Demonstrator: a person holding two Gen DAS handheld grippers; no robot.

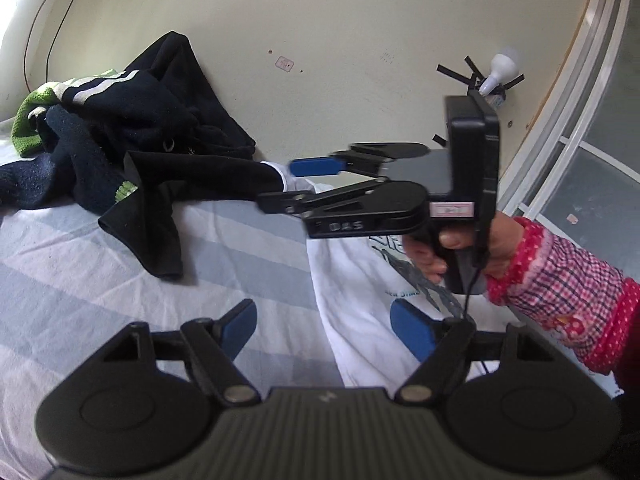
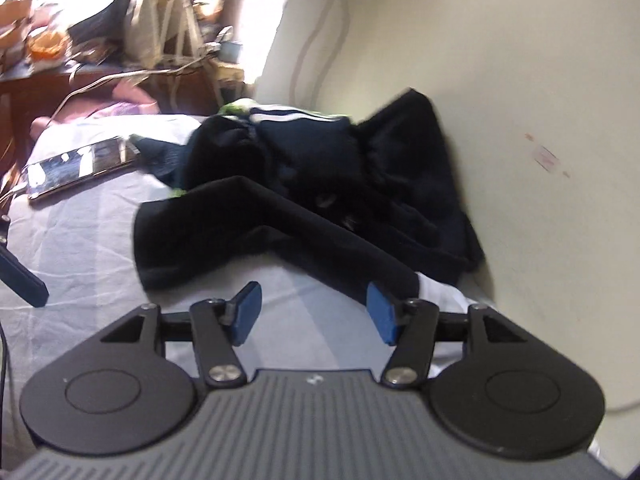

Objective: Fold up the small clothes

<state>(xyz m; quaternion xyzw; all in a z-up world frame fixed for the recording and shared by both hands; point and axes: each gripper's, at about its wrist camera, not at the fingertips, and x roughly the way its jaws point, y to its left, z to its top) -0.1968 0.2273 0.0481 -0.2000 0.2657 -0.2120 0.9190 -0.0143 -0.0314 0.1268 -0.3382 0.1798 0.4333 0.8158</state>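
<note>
reading "das" on the right gripper (image 1: pixel 316 178), both jaws apart, empty.

Blurred desk clutter (image 2: pixel 120 20), white garment (image 1: pixel 360 280) partly behind right tongs (image 1: pixel 316 178)

A heap of dark knitted clothes (image 1: pixel 132 128) lies on the striped bedsheet (image 1: pixel 80 272) against the back wall (image 1: pixel 340 20) — a white printed T-shirt (image 1: pixel 360 280) spread to its right, a flat glossy phone (image 2: pixel 76 168) left of the heap.
</note>
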